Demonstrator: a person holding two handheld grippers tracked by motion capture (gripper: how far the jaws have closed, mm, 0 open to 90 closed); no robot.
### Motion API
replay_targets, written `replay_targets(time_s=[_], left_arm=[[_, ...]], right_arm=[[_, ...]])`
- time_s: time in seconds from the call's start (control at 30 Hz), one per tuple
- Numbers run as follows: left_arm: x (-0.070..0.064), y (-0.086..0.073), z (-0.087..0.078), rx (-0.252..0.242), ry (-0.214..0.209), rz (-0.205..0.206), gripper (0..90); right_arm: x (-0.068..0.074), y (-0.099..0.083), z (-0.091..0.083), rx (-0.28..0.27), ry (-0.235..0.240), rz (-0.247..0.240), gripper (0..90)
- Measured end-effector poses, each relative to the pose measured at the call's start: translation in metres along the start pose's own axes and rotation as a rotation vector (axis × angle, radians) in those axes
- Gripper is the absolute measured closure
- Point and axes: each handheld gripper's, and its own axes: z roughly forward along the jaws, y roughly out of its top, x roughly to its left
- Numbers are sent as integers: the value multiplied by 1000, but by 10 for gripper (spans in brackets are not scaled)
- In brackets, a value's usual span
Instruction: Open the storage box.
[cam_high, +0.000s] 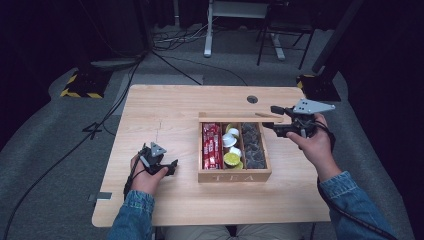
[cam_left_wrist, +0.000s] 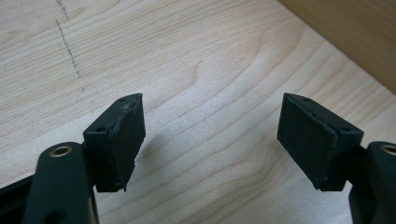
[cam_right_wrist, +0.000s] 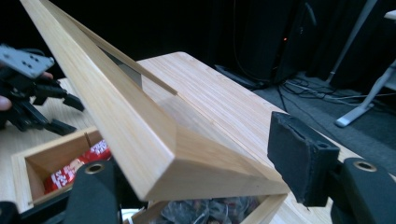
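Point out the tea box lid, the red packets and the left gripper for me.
tea box lid (cam_right_wrist: 140, 135), right gripper view, on its pale wooden frame.
red packets (cam_high: 211, 146), high view, middle of the stack in the box's left compartment.
left gripper (cam_left_wrist: 210, 140), left gripper view, midway between its fingertips.

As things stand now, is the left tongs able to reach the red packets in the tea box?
Probably yes. The left tongs are open and empty on the table beside the tea box. The lid is raised, so the red packets lie uncovered.
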Motion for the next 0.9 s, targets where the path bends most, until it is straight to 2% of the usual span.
replay_targets(time_s=[0.23,0.4,0.53,0.9], left_arm=[[1,0,2,19,-3,9,240],[2,0,3,27,-18,-9,237],[2,0,3,26,-14,0,238],[2,0,3,28,-15,-11,239]], right_arm=[[-12,12,5,-7,12,28,394],[-23,22,11,-19,17,48,427],[-31,29,17,-26,13,56,454],[-48,43,34,-35,-19,60,484]])
